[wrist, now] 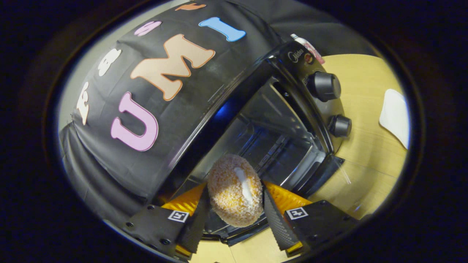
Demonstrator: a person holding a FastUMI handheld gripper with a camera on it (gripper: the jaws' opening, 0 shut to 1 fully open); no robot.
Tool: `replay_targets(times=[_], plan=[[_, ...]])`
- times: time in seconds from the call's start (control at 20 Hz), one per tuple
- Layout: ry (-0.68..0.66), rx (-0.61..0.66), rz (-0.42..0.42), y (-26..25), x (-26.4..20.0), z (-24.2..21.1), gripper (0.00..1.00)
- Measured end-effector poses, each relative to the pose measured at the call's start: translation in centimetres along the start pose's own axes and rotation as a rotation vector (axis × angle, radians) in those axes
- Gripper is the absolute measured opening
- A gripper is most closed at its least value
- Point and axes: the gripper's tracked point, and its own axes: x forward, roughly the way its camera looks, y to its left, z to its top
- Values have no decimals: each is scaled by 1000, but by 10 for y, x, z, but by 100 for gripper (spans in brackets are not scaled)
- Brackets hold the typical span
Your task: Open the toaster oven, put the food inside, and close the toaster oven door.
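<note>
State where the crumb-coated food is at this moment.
In the gripper view, the crumb-coated food is clamped between the gripper fingers, just in front of the open toaster oven, left of its two knobs.

Beyond my jaws and off to their right I see a pale wooden table [365, 109]; on it, well apart from me, lies a flat white plate [395, 116], partly out of sight; farther off sits a small white and red packet [308, 47]; I cannot make out more of it.
</note>
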Motion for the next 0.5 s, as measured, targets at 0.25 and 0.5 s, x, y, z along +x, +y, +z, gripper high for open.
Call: replay_targets(times=[0.25, 0.5], plan=[[9, -16, 7, 0, -11, 1, 89], [27, -66, -8, -8, -36, -2, 97]])
